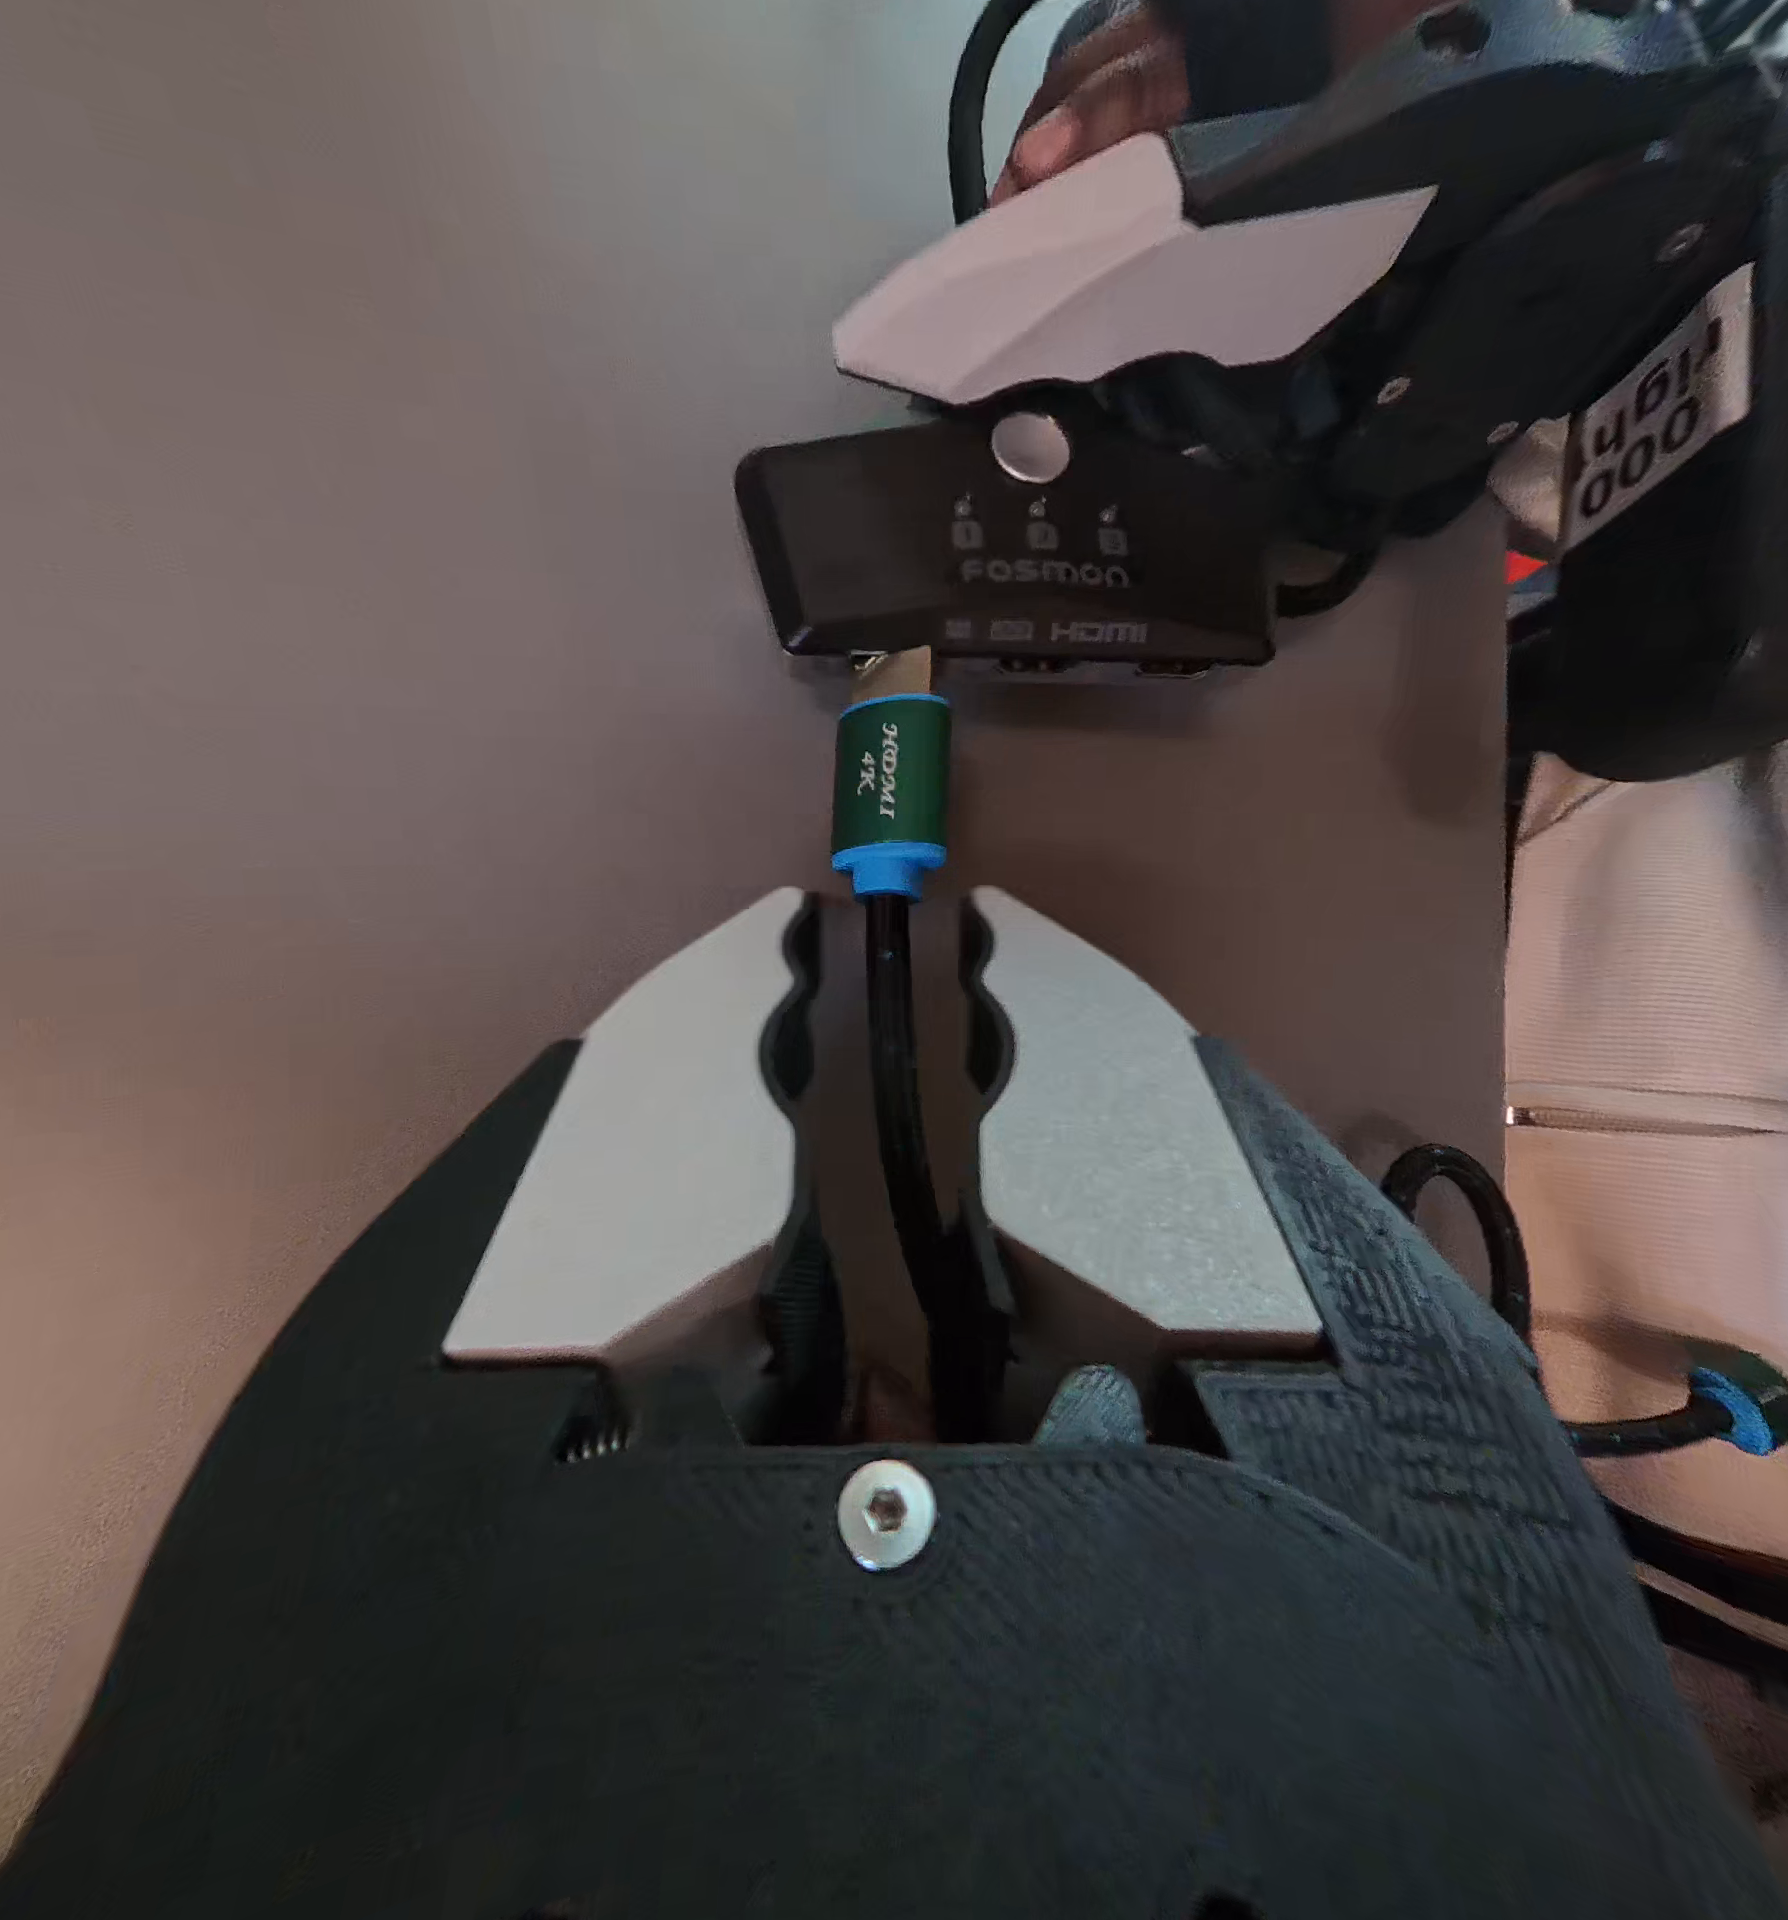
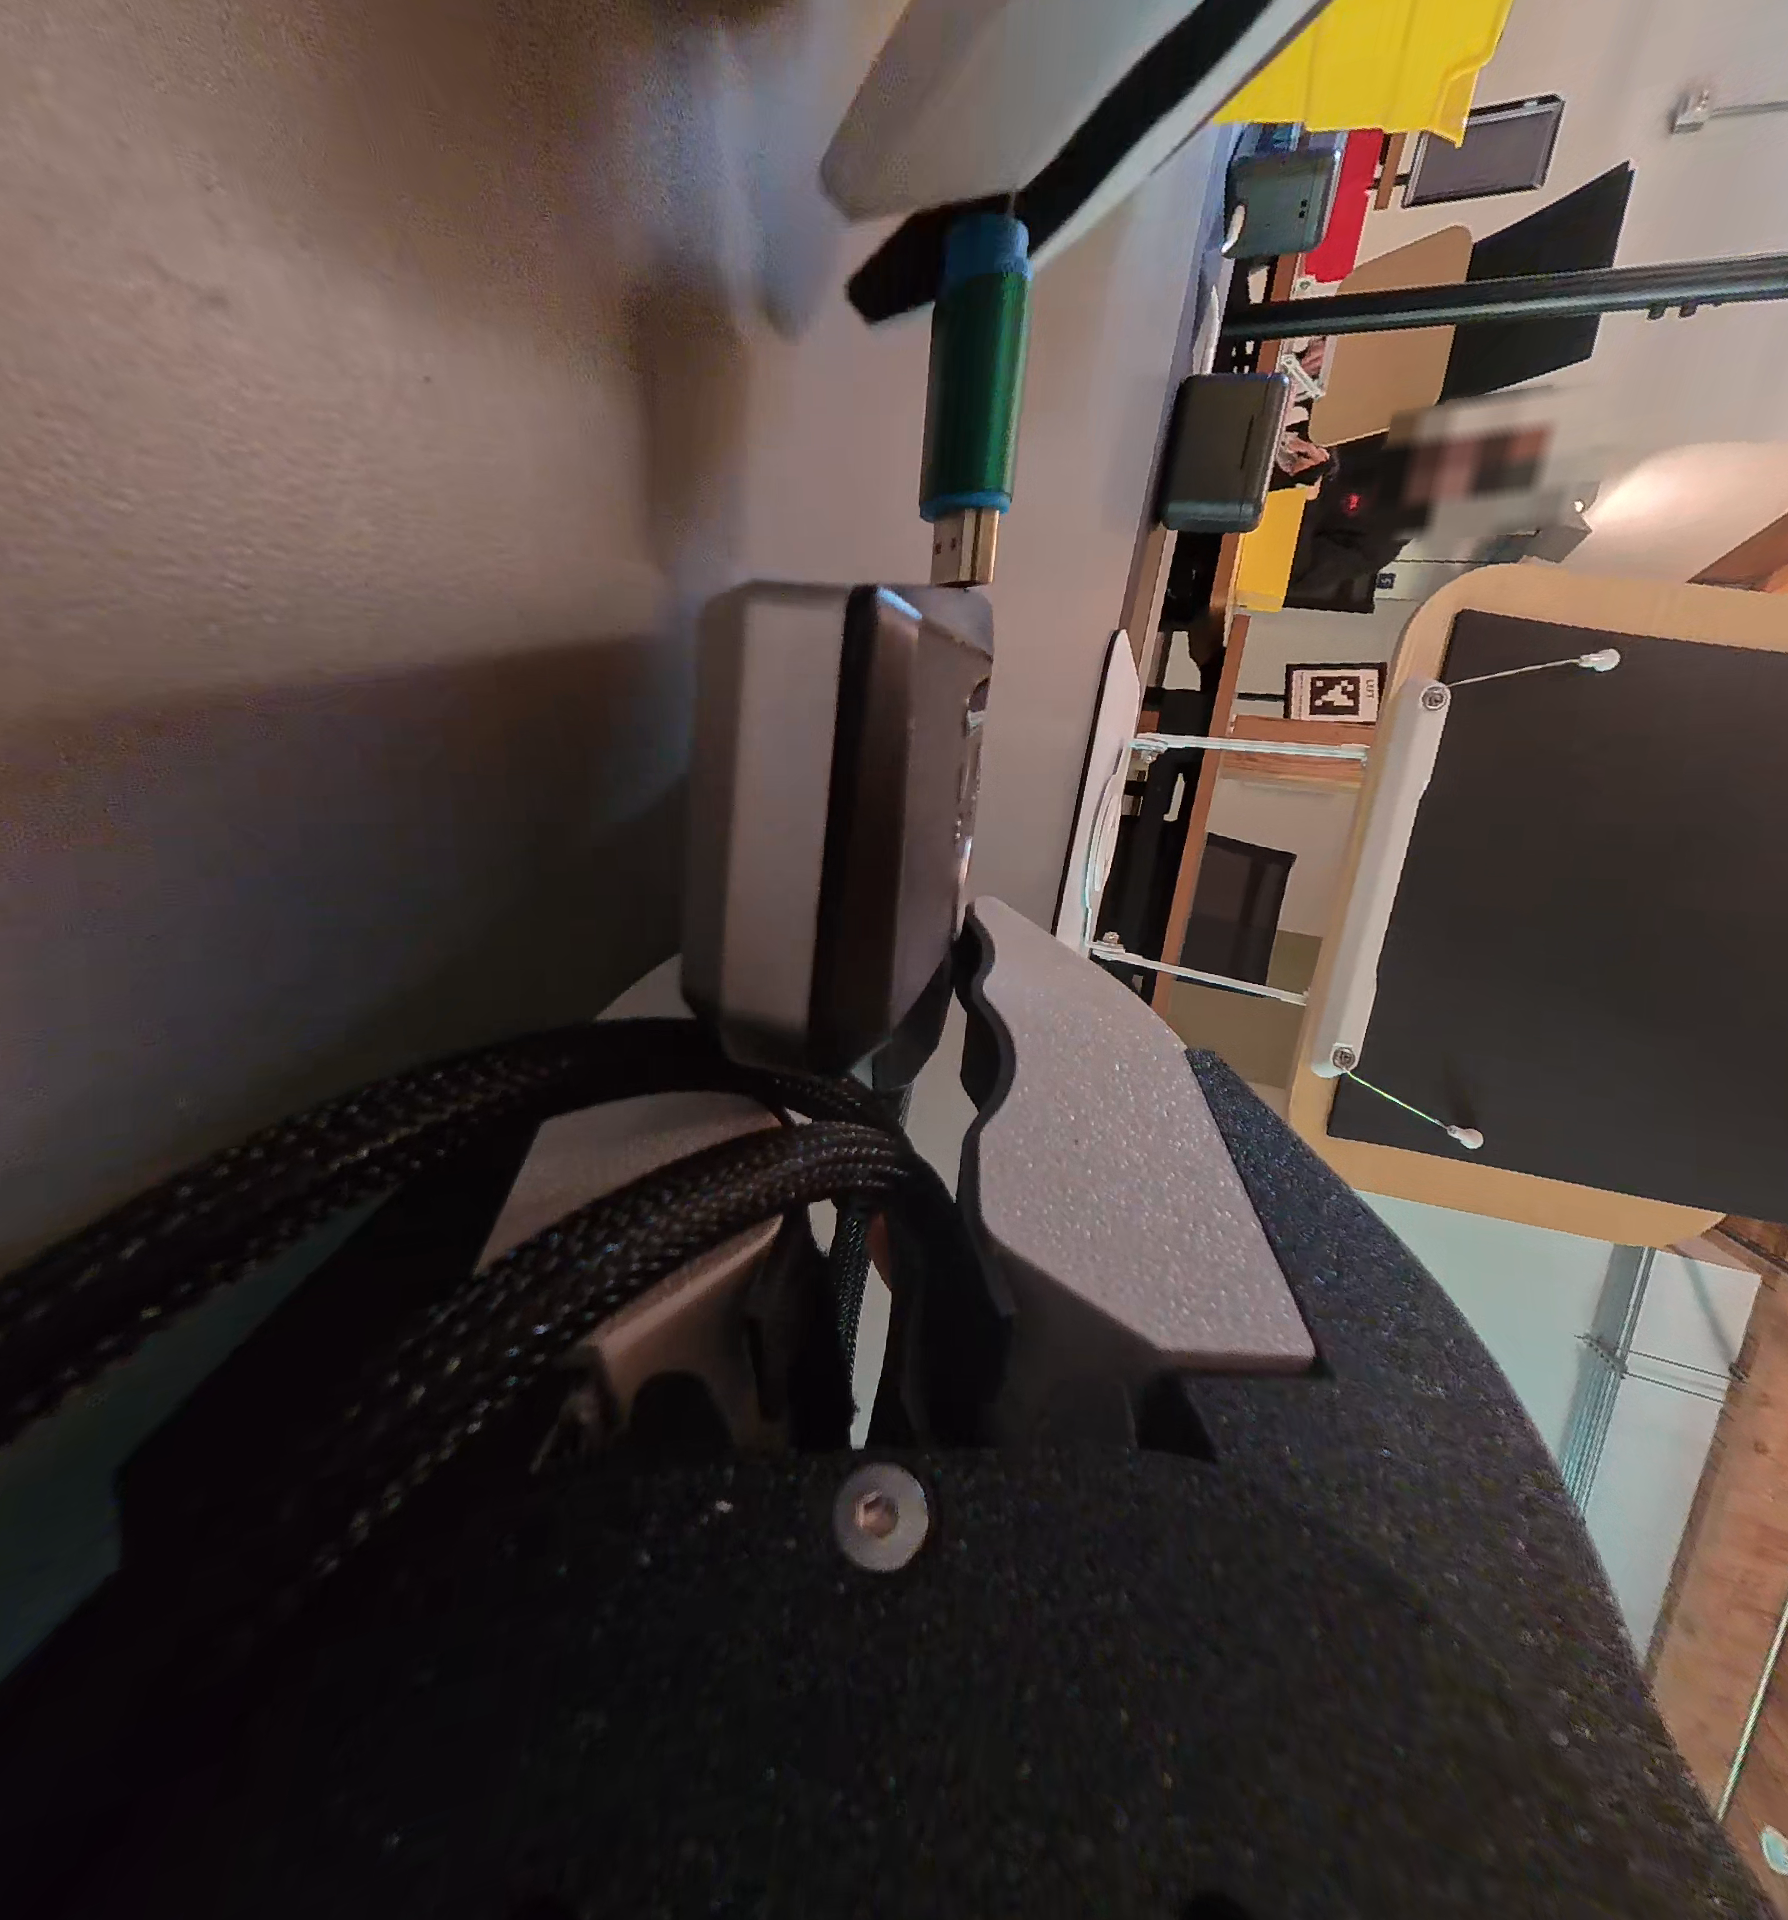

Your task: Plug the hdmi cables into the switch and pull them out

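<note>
HDMI plug [image 1: 888, 798], a green metallic barrel with blue rubber collars at both ends, is seen end-on to the switch [image 1: 1004, 551], its gold-coloured metal tip just at the outermost port on the switch's lower edge; whether it is seated cannot be told. In the right wrist view the tip of the plug [image 2: 973, 390] appears to touch the corner of the switch [image 2: 828, 821] without being buried in it.

The switch is a flat, glossy black box with bevelled corners, a round silver button on its face and a row of ports along one edge. It is held in the air in front of a plain pale wall [image 1: 350, 520], clamped at its far end by the right claw [image 1: 1025, 390], whose grey, grainy, wavy-edged pads are closed on the box.

The left claw [image 1: 890, 925] stands with its grey pads apart; the plug's smooth black cable [image 1: 895, 1039] runs loosely between them, and no contact with either pad is seen.

Braided black cables [image 2: 516, 1174] are draped across the right claw's body. A second blue-collared plug [image 1: 1747, 1403] lies low at the right.
</note>
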Motion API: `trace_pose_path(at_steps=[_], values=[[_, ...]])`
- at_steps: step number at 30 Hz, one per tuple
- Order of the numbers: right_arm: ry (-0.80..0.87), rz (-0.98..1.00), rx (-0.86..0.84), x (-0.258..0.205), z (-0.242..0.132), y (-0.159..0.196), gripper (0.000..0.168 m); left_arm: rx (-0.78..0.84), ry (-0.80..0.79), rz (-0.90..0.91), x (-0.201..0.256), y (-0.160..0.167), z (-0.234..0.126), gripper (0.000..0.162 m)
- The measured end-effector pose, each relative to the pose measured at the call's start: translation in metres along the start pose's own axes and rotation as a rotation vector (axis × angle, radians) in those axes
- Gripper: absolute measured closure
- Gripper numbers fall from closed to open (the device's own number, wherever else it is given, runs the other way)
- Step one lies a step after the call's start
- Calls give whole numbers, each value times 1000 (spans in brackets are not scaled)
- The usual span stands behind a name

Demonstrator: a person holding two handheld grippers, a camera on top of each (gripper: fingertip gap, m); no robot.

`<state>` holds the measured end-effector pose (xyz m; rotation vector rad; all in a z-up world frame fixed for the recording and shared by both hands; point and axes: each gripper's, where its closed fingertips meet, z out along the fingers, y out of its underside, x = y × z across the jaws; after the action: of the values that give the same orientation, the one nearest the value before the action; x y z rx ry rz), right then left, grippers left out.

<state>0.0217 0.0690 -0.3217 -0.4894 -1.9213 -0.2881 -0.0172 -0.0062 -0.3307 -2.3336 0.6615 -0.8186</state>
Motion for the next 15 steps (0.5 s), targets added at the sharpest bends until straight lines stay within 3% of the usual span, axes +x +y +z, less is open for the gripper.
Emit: trace_pose_path(at_steps=[2, 5, 10, 15], values=[[-7, -2, -2, -1, 0, 0, 142, 16, 21, -16, 1, 1, 5, 150], [-6, 0, 0, -1, 0, 0, 141, 42, 11, 11, 5, 0, 5, 150], [25, 33, -27, 5, 0, 5, 141, -17, -455, 208, -22, -3, -8, 151], [35, 50, -65, 7, 2, 9, 142, 12, -636, 266, -19, -15, -3, 151]])
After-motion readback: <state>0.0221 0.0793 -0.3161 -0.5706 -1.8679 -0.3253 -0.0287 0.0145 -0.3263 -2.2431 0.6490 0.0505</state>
